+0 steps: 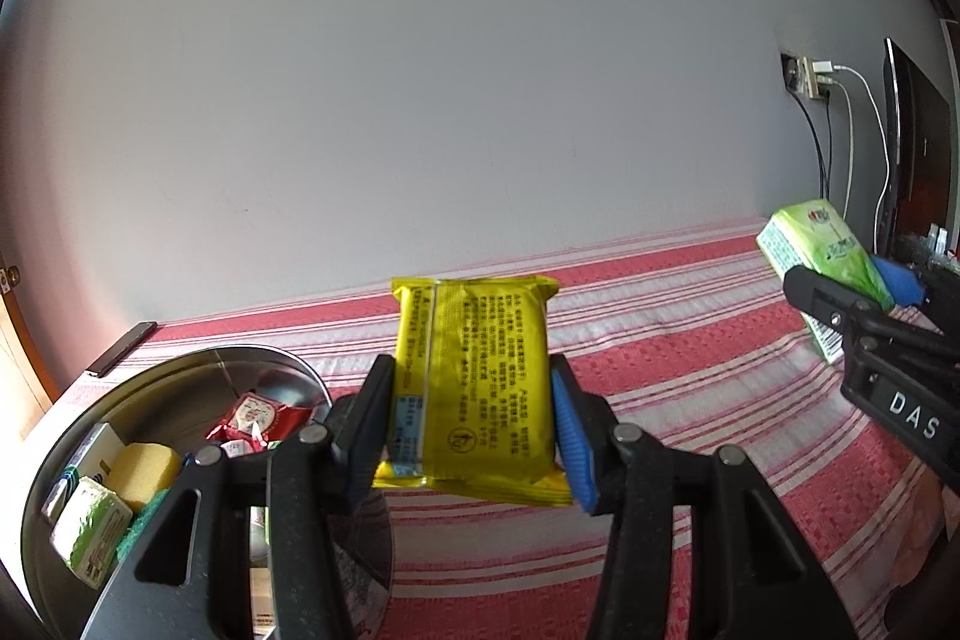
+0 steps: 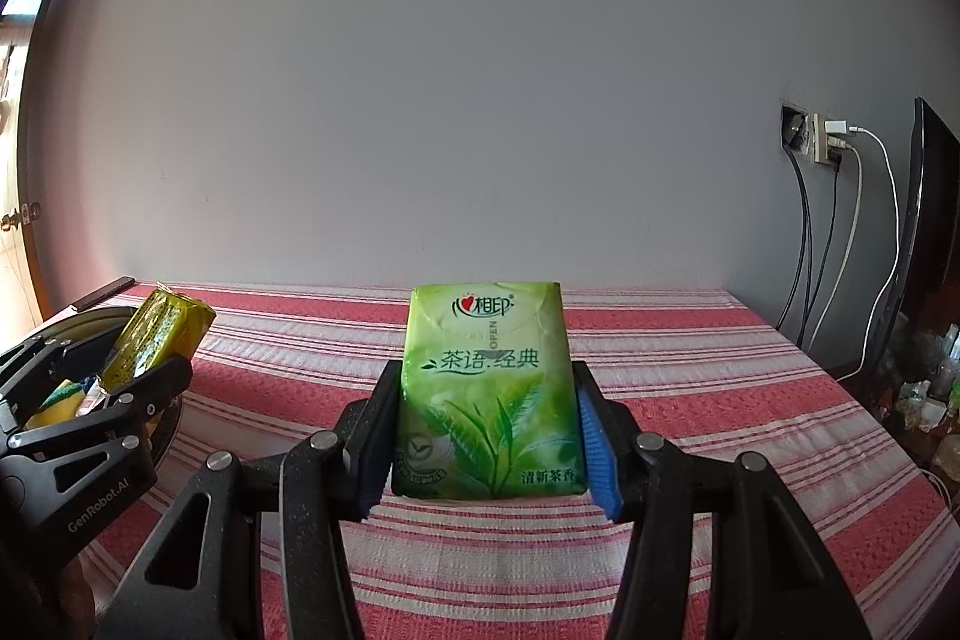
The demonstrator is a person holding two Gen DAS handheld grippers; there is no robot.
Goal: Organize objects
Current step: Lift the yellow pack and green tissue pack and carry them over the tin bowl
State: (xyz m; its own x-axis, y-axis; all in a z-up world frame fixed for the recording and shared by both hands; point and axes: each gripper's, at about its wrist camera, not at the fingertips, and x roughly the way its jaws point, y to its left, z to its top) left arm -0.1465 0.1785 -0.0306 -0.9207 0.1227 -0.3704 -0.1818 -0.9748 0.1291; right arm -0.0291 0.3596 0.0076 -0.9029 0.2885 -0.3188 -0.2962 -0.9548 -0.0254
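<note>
Plain grey wall behind, w/ a wall socket (image 2: 825, 137) and cables hanging at the right; below it a table under a red-and-white striped cloth (image 2: 690, 388). A round metal basin (image 1: 150, 388) sits at the table's left edge, already holding a yellow sponge (image 1: 144, 466), a small green pack (image 1: 90, 526) and red sachets (image 1: 258, 415).

Left gripper (image 1: 474, 424) is clamped on a yellow packet (image 1: 474, 388), jaws pressed on both its sides, held upright in the air just beside the basin, nearer the table's middle. Right gripper (image 2: 486, 436) is clamped on a green tissue pack (image 2: 486, 388), also upright, above the table's middle and toward its right edge.

Risks, as I judge them:
- Both packs are soft film. Squeeze is only on the sides, so either could slide out or fold if tilted hard.
- Both grippers likely head for the same basin; the tongs could knock each other.
- Basin is crowded on its left. A drop from high up may bounce off the contents or the rim onto the cloth.
</note>
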